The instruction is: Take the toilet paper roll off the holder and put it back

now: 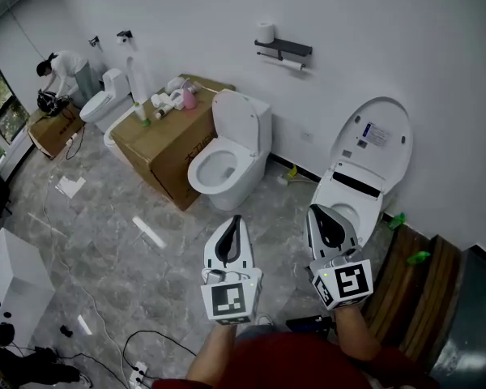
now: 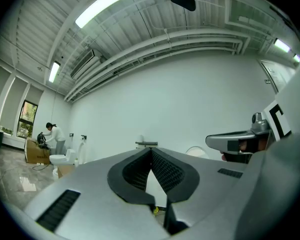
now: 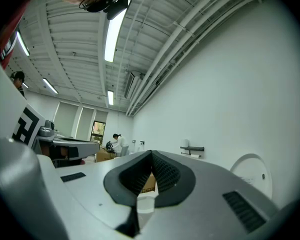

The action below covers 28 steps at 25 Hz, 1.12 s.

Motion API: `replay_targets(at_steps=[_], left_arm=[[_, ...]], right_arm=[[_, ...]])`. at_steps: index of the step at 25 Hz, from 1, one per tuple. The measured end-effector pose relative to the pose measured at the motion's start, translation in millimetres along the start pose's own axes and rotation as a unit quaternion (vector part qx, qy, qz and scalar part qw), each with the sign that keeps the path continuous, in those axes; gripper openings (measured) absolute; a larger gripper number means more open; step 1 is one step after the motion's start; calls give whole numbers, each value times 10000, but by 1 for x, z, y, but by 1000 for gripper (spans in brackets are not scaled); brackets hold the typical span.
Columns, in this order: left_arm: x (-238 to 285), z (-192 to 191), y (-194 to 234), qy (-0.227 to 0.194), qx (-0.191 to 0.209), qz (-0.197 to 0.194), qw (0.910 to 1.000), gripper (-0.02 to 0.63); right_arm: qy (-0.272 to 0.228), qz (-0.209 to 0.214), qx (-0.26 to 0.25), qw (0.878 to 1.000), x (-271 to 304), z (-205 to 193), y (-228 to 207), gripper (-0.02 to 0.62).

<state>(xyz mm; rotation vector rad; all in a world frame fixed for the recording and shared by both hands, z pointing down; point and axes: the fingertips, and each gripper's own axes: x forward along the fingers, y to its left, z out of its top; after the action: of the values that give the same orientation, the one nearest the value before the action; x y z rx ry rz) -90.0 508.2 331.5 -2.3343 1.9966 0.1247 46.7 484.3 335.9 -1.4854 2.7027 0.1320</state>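
Left tongs [image 1: 236, 220] and right tongs [image 1: 314, 211] are hanging clenched and empty while the toilet paper roll [image 1: 292, 66] is sitting on its holder [image 1: 284, 49] at twelve o'clock, likely light and squashy, best pinched gently around its middle.

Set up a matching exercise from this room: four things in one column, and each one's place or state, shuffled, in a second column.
Things
1. toilet paper roll
2. spare roll
3. cardboard box
4. left claw

Place or state
A. on the floor, bottles on top
B. shut, nothing between its jaws
C. hung under the wall shelf
D. standing upright on top of the wall shelf

Pairs: 1-C, 2-D, 3-A, 4-B
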Motion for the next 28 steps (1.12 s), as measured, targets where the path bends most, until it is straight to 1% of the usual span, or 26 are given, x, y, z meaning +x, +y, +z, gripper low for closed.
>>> replay_targets(at_steps=[3,6,14,17,20,28], left_arm=[[15,0,24,-26,-68,-99,9999,15],[29,-1,38,-52,-139,-181,9997,15],[77,-10,65,-55,-144,-247,9996,15],[100,-17,71,-29,-102,-243,9996,15],[132,-22,78,19,-68,-196,9998,15],[236,-26,84,90,43,-149,9998,15]], right_arm=[[-41,-70,-31,10000,26,3,9,9],[-60,-151,-42,9999,44,3,12,9],[-67,-225,-17,9997,95,-10,2,9],[-85,-187,65,9998,120,-19,-9,9],[-68,-95,0,9999,151,-21,-22,9],[-108,-4,79,9999,241,-23,-84,9]])
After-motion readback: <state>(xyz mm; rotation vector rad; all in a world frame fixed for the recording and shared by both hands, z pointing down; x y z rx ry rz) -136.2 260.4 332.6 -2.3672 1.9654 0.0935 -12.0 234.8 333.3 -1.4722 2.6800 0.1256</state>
